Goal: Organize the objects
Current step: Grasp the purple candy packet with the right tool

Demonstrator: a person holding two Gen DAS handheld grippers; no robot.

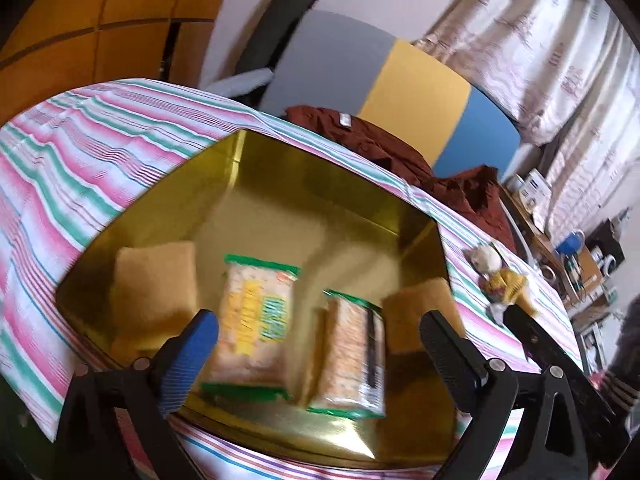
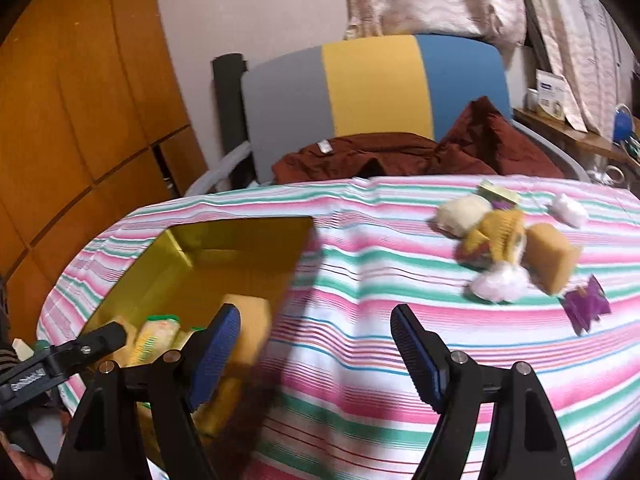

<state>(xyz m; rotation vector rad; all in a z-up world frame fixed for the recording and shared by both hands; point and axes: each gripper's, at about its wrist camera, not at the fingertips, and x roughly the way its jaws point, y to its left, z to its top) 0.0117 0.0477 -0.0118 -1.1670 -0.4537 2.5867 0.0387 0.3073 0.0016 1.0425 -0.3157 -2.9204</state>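
Left hand-held gripper (image 1: 320, 340): jaws wide apart, empty, above the gold tray (image 1: 280, 184) holding cracker packets (image 1: 252, 320). Right hand-held gripper (image 2: 316, 344): jaws apart, empty, over the striped cloth (image 2: 360, 280).

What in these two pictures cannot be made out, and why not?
- Print on the cracker packets: left wrist view, motion blur.
- Near part of the gold box: right wrist view, hidden behind the right gripper and its frame.
- Small wrapped items in the pile: right wrist view, blurred and overlapping.
- Shelf clutter: left wrist view, too small.
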